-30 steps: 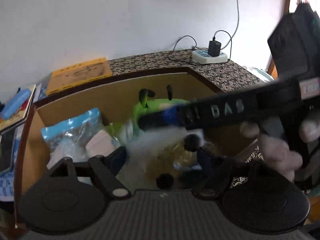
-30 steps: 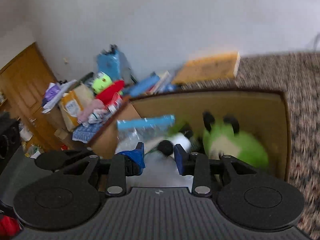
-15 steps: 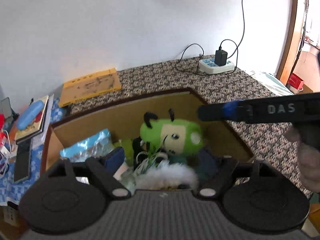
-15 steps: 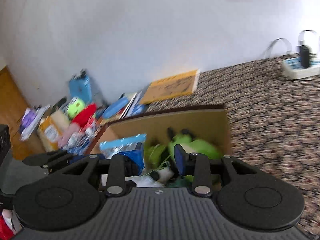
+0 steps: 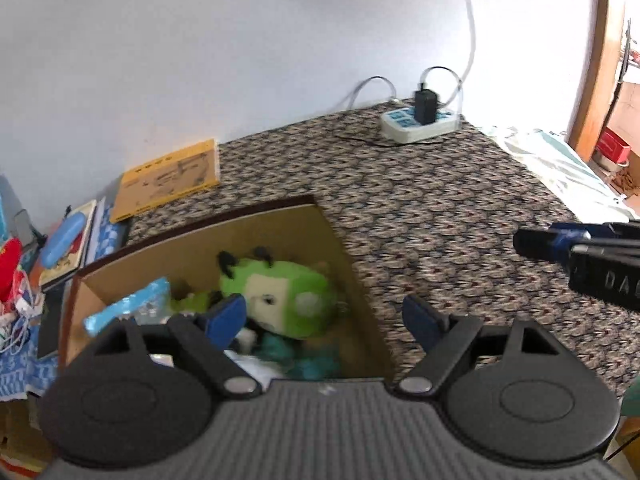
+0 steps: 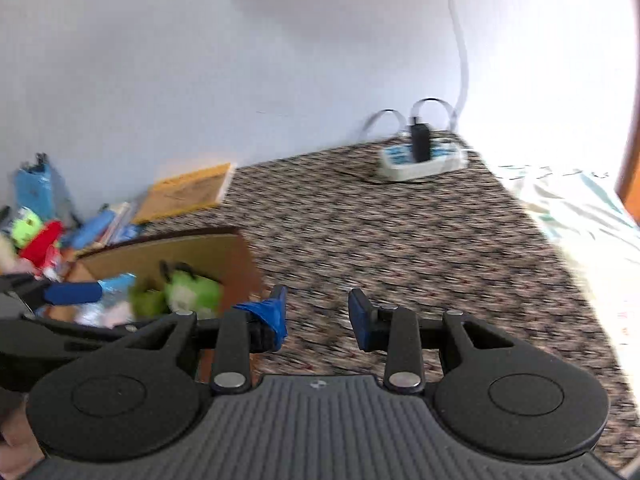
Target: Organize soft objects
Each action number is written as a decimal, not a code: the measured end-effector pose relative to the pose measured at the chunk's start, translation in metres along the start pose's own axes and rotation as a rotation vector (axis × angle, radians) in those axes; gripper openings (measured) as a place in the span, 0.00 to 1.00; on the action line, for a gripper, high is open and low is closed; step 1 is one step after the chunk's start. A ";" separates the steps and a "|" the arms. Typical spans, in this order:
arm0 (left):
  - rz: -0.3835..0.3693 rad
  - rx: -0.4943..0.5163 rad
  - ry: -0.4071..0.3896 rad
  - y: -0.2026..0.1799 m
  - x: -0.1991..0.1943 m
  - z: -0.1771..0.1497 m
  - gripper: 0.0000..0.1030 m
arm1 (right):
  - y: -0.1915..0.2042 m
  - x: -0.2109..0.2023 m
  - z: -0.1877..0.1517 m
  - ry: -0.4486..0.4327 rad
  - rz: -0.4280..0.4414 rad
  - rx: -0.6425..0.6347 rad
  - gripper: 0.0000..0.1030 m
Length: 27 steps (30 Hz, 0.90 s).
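Note:
An open cardboard box (image 5: pixel 356 280) holds a green plush toy (image 5: pixel 280 300), a blue plastic packet (image 5: pixel 128 312) and teal soft things (image 5: pixel 308 360). My left gripper (image 5: pixel 322 316) hovers over the box's near right corner, its jaws opening with nothing between them. In the right wrist view the box (image 6: pixel 236 256) and the green plush (image 6: pixel 188 292) lie at the left. My right gripper (image 6: pixel 316 318) stands open and empty over the patterned cloth (image 6: pixel 400 240), to the right of the box. It also shows at the right edge of the left view as the right gripper (image 5: pixel 560 244).
A white power strip (image 5: pixel 420 124) with a black charger and cables sits by the far wall. A yellow booklet (image 5: pixel 172 180) lies behind the box. Books, a blue case (image 5: pixel 64 236) and red things clutter the left. A pale sheet (image 5: pixel 560 168) lies at the right.
Both grippers have pulled up and back from the box. The right one swung rightward over the patterned cloth. The white fluffy thing at the left jaws is out of sight, and those jaws have widened.

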<state>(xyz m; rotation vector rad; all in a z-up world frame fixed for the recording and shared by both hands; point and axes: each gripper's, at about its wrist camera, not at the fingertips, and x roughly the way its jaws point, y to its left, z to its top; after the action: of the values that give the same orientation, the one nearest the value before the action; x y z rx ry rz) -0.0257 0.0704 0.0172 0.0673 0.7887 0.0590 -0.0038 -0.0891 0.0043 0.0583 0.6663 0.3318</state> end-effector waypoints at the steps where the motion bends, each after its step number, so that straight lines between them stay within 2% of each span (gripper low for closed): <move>1: -0.001 0.006 -0.001 -0.010 -0.001 0.001 0.82 | -0.006 -0.002 -0.002 0.009 -0.011 0.002 0.17; 5: -0.006 0.013 0.006 -0.044 0.000 0.001 0.84 | -0.033 -0.012 -0.010 0.048 -0.037 0.020 0.17; 9: 0.028 0.030 0.027 -0.078 0.005 0.000 0.84 | -0.057 -0.022 -0.015 0.053 -0.094 0.008 0.17; 15: 0.030 0.032 0.076 -0.114 0.011 -0.001 0.84 | -0.086 -0.032 -0.022 0.073 -0.087 0.013 0.17; 21: 0.027 0.014 0.149 -0.142 0.021 -0.011 0.84 | -0.105 -0.031 -0.035 0.128 -0.111 -0.003 0.17; 27: 0.015 -0.008 0.225 -0.158 0.032 -0.022 0.83 | -0.126 -0.027 -0.047 0.195 -0.102 0.047 0.17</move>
<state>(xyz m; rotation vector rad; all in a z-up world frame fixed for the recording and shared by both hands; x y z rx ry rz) -0.0150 -0.0834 -0.0339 0.0596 1.0126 0.0844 -0.0175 -0.2190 -0.0366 0.0370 0.8672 0.2251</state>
